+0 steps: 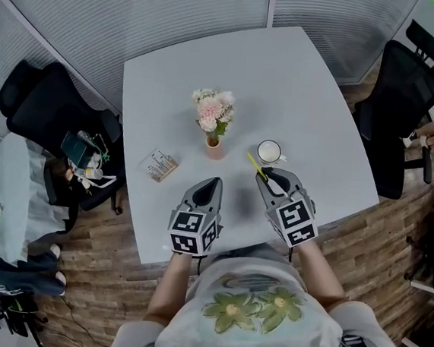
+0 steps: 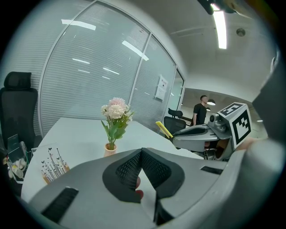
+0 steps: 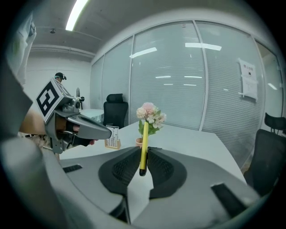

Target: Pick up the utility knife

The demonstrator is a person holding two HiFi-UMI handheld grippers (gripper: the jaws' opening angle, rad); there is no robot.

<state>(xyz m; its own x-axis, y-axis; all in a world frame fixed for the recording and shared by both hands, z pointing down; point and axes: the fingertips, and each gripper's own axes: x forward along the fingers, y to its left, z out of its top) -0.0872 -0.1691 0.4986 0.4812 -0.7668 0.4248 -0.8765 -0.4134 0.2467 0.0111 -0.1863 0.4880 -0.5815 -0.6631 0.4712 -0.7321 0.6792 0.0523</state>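
The utility knife (image 1: 254, 166) is slim and yellow. My right gripper (image 1: 263, 176) is shut on its lower end, and it hangs above the white table (image 1: 302, 85) near the front edge. In the right gripper view the knife (image 3: 144, 144) stands upright between the black pads (image 3: 158, 167), its top poking past the tips. My left gripper (image 1: 214, 182) hovers to the left of it, shut with nothing in it. The left gripper view shows that gripper's own tips (image 2: 142, 152) meeting, with the right gripper (image 2: 176, 136) and the knife (image 2: 164, 129) to the right.
A small vase of pink flowers (image 1: 214, 123) stands mid-table, with a white cup (image 1: 269, 151) to its right and a printed card stand (image 1: 160, 165) to its left. Black office chairs (image 1: 55, 108) (image 1: 404, 95) flank the table. A person (image 2: 202, 109) stands far off.
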